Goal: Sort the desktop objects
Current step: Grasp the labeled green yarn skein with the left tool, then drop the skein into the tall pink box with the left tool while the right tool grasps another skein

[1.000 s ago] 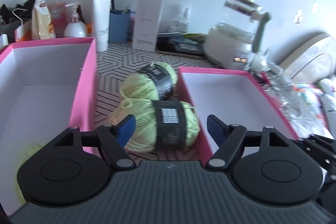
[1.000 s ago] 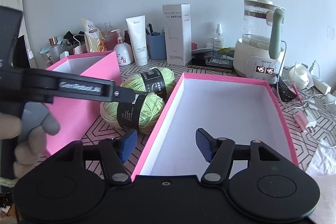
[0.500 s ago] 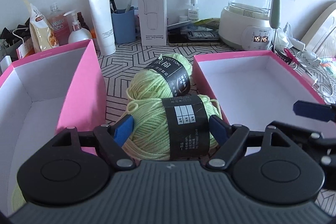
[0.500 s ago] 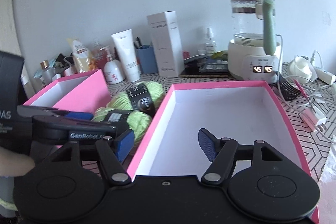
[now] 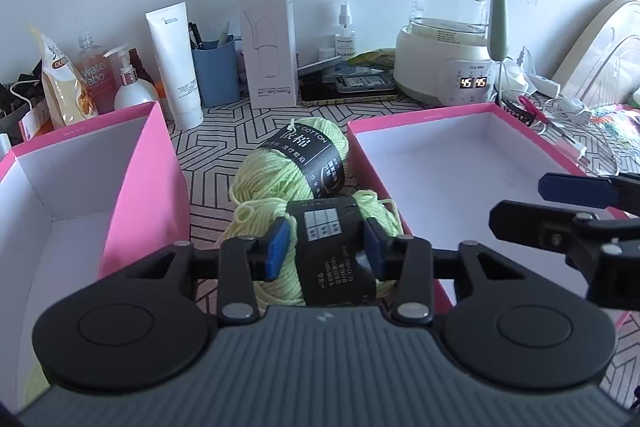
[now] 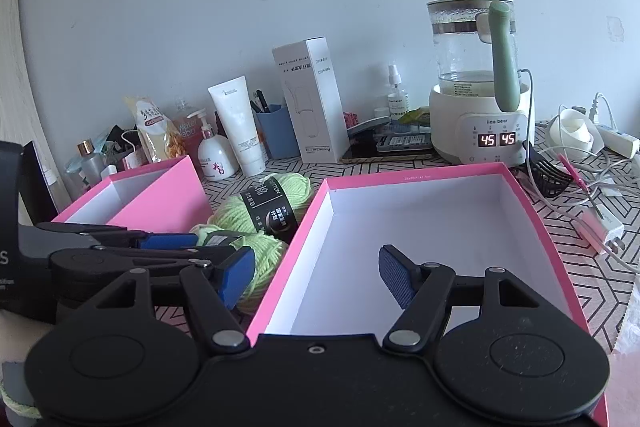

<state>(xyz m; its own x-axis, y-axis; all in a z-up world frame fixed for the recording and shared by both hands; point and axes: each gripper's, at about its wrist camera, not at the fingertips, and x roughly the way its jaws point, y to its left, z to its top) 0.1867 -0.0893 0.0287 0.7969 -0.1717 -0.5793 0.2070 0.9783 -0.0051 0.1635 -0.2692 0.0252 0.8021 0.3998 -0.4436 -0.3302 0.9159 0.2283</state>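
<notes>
Left wrist view, left tool (image 5: pixel 325 245) clamped on near yarn ball (image 5: pixel 276 227); right tool (image 6: pixel 316 277) wide.

Quick count: two skeins of light green yarn, one (image 5: pixel 336 251) nearer and one (image 5: pixel 296 163) behind it, between two pink boxes (image 5: pixel 160 163) (image 5: pixel 424 115). Along the table's back edge: one kettle (image 5: pixel 452 27), one tall white carton (image 5: pixel 268 35), one white tube (image 5: pixel 174 63), one blue pen cup (image 5: pixel 216 71), one pump bottle (image 5: pixel 132 87).

Along the bench's back edge stand a white tube (image 5: pixel 175 65), a blue pen cup (image 5: pixel 216 71), a tall white carton (image 5: pixel 267 37) and a glass kettle (image 5: pixel 456 27) whose base reads 45, cables (image 6: pixel 592 195) at the right edge.
</notes>
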